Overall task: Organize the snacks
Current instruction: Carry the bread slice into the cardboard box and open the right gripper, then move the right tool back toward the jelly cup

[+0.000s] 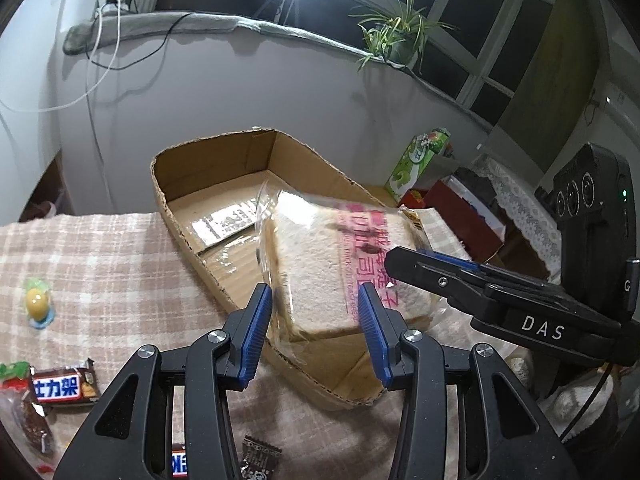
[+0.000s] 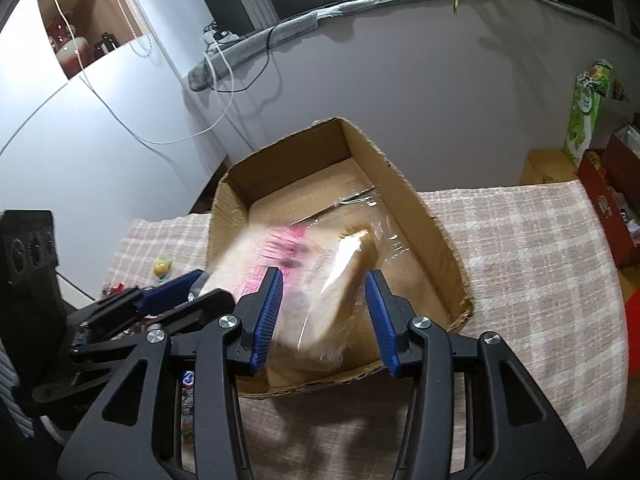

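A clear-wrapped pack of sliced bread with pink print lies tilted inside the open cardboard box. It is blurred in the right wrist view. My left gripper is open, its blue pads standing either side of the pack's near end. My right gripper is open just above the pack, and it also shows in the left wrist view at the pack's right side. On the checked cloth to the left lie a chocolate bar, a yellow jelly cup and a dark wrapped snack.
The box sits at the table's far edge against a white wall. A green carton and red boxes stand off the table to the right. More wrappers lie under my left gripper.
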Tool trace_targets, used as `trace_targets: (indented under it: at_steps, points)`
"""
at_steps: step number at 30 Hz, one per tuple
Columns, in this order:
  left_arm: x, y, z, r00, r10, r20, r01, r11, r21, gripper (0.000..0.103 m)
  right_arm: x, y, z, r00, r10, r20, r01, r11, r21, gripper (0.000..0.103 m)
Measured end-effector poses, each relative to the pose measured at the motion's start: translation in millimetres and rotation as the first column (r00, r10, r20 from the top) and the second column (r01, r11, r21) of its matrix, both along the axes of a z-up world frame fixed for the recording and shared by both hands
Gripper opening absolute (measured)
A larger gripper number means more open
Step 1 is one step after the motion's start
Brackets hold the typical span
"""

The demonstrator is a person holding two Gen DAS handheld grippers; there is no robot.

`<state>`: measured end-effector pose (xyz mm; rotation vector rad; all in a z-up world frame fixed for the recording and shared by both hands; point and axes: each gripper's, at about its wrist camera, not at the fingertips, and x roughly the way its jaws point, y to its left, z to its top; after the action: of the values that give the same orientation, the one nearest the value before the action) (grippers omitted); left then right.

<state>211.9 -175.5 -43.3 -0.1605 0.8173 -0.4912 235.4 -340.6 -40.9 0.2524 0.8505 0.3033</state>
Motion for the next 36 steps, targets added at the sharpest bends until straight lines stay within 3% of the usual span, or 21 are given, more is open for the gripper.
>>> trace_targets:
  at_steps: [15, 27, 29, 31, 36]
  points:
    - [-14, 11, 10, 1.0, 0.011, 0.02, -0.011, 1.0, 0.006, 0.043, -25, 7, 16, 0.999, 0.01, 0.035, -0.009, 0.999, -0.034, 0.045]
    - [-59, 59, 34, 0.996, 0.071, 0.061, -0.069, 0.997, -0.025, 0.043, -82, 40, 33, 0.995, 0.077, 0.071, -0.074, 0.996, -0.049, 0.045]
    - [-68, 71, 35, 0.994, 0.09, 0.064, -0.089, 0.996, -0.024, 0.044, -91, 48, 30, 0.993, 0.096, 0.067, -0.092, 0.994, -0.055, 0.048]
    - [-76, 84, 34, 0.992, 0.11, 0.063, -0.109, 0.994, -0.025, 0.044, -100, 56, 27, 0.992, 0.11, 0.067, -0.105, 0.992, -0.069, 0.061]
    - [-101, 118, 28, 0.986, 0.158, 0.055, -0.158, 0.987, -0.015, 0.044, -120, 74, 10, 0.988, 0.149, 0.045, -0.144, 0.985, -0.093, 0.061]
